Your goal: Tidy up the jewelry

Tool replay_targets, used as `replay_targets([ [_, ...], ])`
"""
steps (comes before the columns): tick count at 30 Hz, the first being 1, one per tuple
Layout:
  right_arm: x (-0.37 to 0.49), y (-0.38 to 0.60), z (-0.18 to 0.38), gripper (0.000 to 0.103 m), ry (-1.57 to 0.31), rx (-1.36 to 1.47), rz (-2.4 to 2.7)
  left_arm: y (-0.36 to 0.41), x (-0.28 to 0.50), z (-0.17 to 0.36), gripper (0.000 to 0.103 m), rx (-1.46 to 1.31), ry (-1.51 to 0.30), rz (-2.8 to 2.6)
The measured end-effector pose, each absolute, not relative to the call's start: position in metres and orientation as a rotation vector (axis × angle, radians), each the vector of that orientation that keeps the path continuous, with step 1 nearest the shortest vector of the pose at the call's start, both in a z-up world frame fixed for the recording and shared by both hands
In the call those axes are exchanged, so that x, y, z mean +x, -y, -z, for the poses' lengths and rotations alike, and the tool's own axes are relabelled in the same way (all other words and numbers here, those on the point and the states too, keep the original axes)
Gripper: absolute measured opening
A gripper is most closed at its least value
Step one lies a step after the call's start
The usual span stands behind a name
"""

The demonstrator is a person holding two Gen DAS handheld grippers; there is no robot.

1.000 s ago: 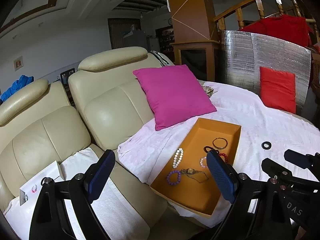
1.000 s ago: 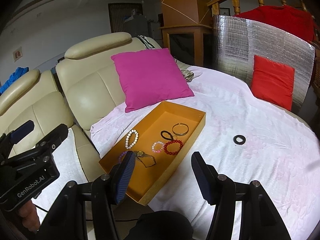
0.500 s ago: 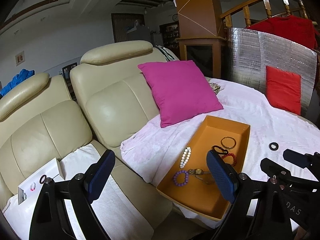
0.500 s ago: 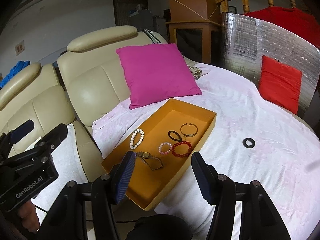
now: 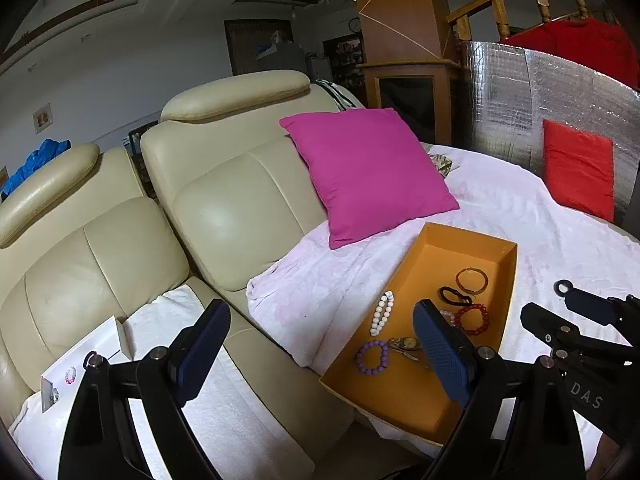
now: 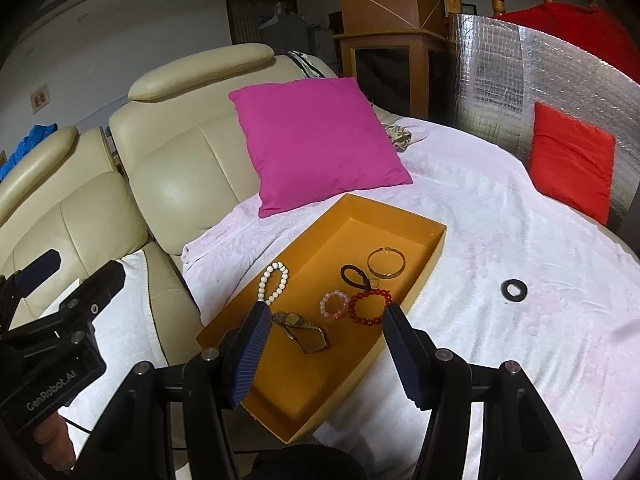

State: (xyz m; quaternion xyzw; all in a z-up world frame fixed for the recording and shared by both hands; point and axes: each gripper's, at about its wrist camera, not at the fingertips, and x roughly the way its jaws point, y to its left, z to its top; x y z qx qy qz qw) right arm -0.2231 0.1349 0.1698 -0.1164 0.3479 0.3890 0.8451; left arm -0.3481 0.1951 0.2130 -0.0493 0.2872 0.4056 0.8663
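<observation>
Two cream recliners (image 5: 224, 200), pink-draped surface (image 6: 500, 220) — table, perhaps.

An orange tray (image 6: 420, 280) is lying open on the white cloth, holding a white bead bracelet (image 6: 274, 282), a pink one (image 6: 334, 304), a red one (image 6: 370, 306), a gold bangle (image 6: 386, 263), a black loop (image 6: 354, 276) and a watch (image 6: 298, 326) (purple beads (image 5: 372, 357) too). A black ring (image 6: 514, 291) is lying apart on the cloth.
</observation>
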Motion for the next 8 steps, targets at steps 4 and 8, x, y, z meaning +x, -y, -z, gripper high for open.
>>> replay_targets([
  [4,-0.215,-0.136,-0.166,0.063,-0.735,-0.237,-0.827,-0.190,-0.343,-0.212,0.093,-0.071,-0.594,-0.847],
  [8,-0.196,-0.114,-0.167,0.063,-0.734,-0.165,-0.798,-0.171,-0.322,-0.214,0.093,-0.035,-0.584,-0.797],
])
